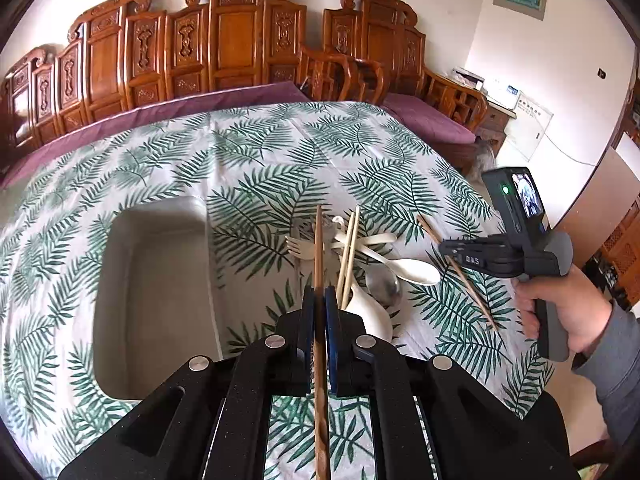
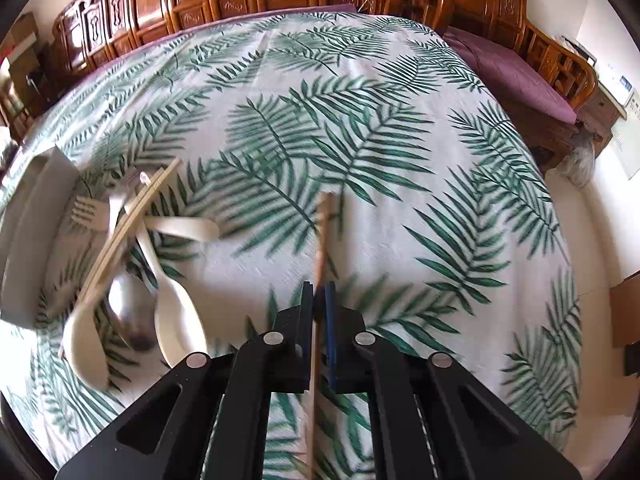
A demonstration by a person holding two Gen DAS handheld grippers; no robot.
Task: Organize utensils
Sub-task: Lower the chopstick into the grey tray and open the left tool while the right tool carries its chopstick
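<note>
My left gripper (image 1: 319,294) is shut on a dark brown chopstick (image 1: 319,248) that runs forward over the utensil pile. My right gripper (image 2: 319,290) is shut on another brown chopstick (image 2: 323,232), also seen in the left wrist view (image 1: 460,272) with that gripper (image 1: 446,247) right of the pile. The pile holds a pale chopstick pair (image 1: 349,252), a cream fork (image 1: 298,247), white spoons (image 1: 412,270) and a metal spoon (image 1: 384,286). In the right wrist view the pile lies at the left: chopstick pair (image 2: 132,216), fork (image 2: 90,210), spoons (image 2: 176,320).
A grey rectangular tray (image 1: 152,304) sits left of the pile on the leaf-print tablecloth (image 1: 260,152); its edge shows in the right wrist view (image 2: 28,232). Carved wooden benches with purple cushions (image 1: 428,120) stand behind the table.
</note>
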